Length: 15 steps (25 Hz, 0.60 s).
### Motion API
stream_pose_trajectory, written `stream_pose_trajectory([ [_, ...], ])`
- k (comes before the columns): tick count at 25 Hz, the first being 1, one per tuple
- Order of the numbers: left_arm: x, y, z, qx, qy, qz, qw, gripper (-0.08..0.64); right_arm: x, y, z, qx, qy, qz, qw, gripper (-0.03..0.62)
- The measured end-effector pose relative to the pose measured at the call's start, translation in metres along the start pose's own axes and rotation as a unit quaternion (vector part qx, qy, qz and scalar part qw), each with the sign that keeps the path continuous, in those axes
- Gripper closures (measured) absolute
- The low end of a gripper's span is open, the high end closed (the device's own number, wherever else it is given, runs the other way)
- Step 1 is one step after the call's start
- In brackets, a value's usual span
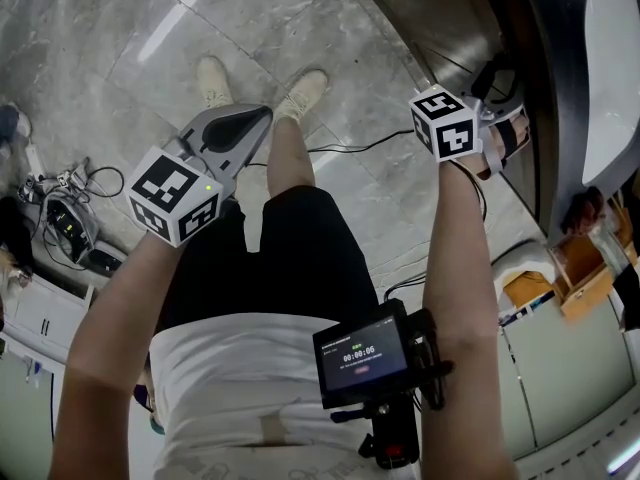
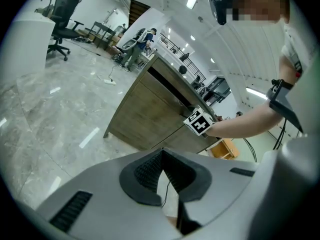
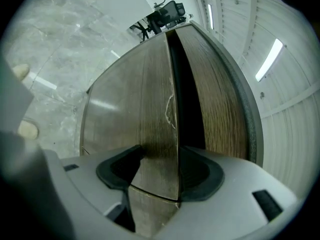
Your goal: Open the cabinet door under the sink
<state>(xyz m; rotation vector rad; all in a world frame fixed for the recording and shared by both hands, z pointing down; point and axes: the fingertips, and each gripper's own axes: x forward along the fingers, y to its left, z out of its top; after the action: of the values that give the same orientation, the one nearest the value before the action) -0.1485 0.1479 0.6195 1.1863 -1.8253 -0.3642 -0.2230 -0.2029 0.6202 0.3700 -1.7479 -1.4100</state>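
Note:
The wooden cabinet stands under the white sink at the upper right of the head view. My right gripper is up against it, and its jaws stand wide on either side of the free edge of the cabinet door. Beside that edge runs a dark gap. In the head view the right gripper reaches the cabinet front. My left gripper hangs apart over the floor, shut with nothing in it. In its own view the left gripper points toward the cabinet.
Cables and small devices lie on the grey marble floor at the left. An orange wooden box sits by the cabinet's near end. The person's shoes stand close to the cabinet. An office chair and people are far off.

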Motion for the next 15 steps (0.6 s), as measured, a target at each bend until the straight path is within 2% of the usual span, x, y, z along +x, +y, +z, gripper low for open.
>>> stream_pose_trajectory([
  [5,0.002,0.003,-0.003,-0.004,-0.003,-0.001,1.0000,0.551,-0.007,0.006,0.001,0.010,0.018,0.049,0.999,0.364],
  [9,0.004,0.004,-0.002,-0.006,-0.008,-0.006,0.9999,0.551,-0.010,0.011,0.009,0.020,-0.005,0.094,0.995,0.364],
  [13,0.004,-0.005,0.004,-0.006,-0.014,-0.014,0.9998,0.551,-0.017,0.008,0.007,0.031,-0.006,0.134,0.990,0.368],
  [15,0.002,-0.007,0.003,-0.007,-0.016,-0.016,0.9997,0.551,-0.023,0.010,0.007,0.040,-0.008,0.150,0.988,0.395],
])
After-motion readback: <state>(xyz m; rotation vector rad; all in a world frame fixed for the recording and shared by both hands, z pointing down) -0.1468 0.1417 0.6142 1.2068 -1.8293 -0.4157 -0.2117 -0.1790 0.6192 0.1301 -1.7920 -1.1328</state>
